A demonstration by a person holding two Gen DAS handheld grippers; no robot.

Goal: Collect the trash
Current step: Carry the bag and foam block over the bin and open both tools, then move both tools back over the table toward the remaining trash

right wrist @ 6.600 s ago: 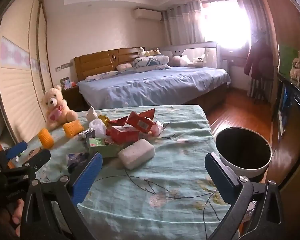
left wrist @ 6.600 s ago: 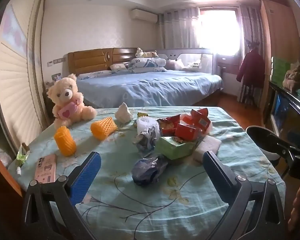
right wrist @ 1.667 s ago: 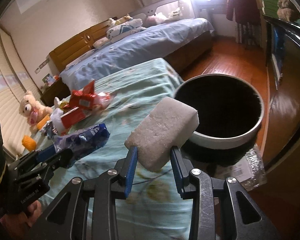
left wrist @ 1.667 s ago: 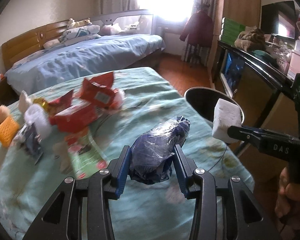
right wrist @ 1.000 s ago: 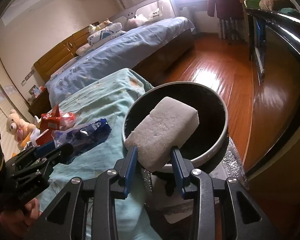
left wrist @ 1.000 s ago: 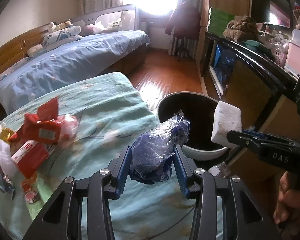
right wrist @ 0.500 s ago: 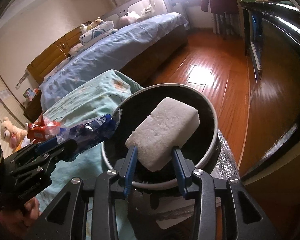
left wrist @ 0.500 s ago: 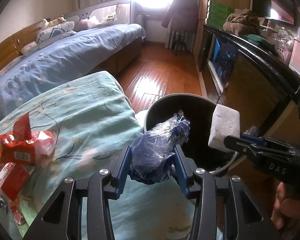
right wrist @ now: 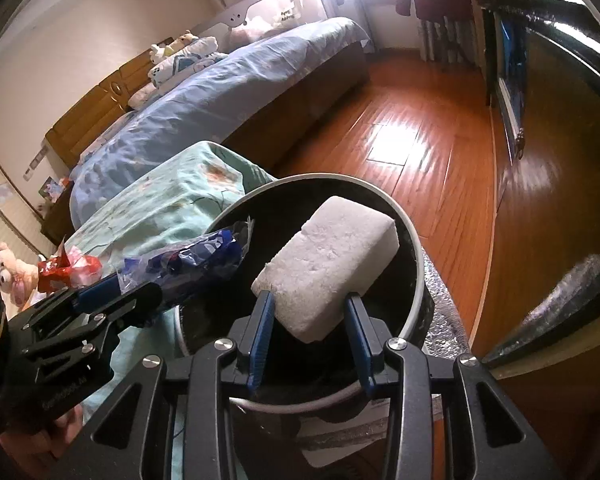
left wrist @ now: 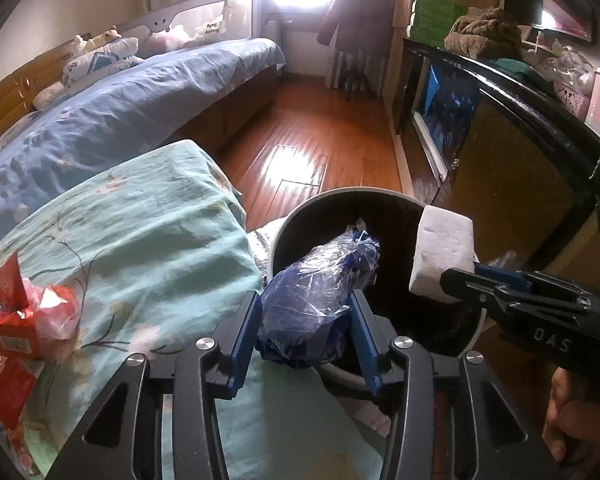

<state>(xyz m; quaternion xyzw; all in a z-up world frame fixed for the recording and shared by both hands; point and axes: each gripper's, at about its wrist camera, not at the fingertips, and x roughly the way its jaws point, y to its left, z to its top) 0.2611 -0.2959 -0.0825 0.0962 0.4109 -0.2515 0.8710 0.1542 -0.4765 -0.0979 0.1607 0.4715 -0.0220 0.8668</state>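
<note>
Both loads hang over the mouth of the black trash bin (left wrist: 384, 196) beside the cloth-covered table (left wrist: 148, 240). The left gripper (left wrist: 306, 316) clasps a crumpled blue plastic bag (left wrist: 320, 280), its jaws just easing apart. The right gripper (right wrist: 310, 314), also loosening, holds a white foam block (right wrist: 328, 256) — long axis pointing away, nearer the bin's centre. The bin's bottom is lost in shadow.

Right gripper (right wrist: 309, 326) opening, white foam block (right wrist: 327, 267) between fingers (right wrist: 260, 332), over bin (right wrist: 414, 292).

One trash bin (left wrist: 296, 220), one blue plastic bag (left wrist: 316, 304), one white foam block (right wrist: 328, 268), two grippers (left wrist: 306, 336) (right wrist: 310, 330)
</note>
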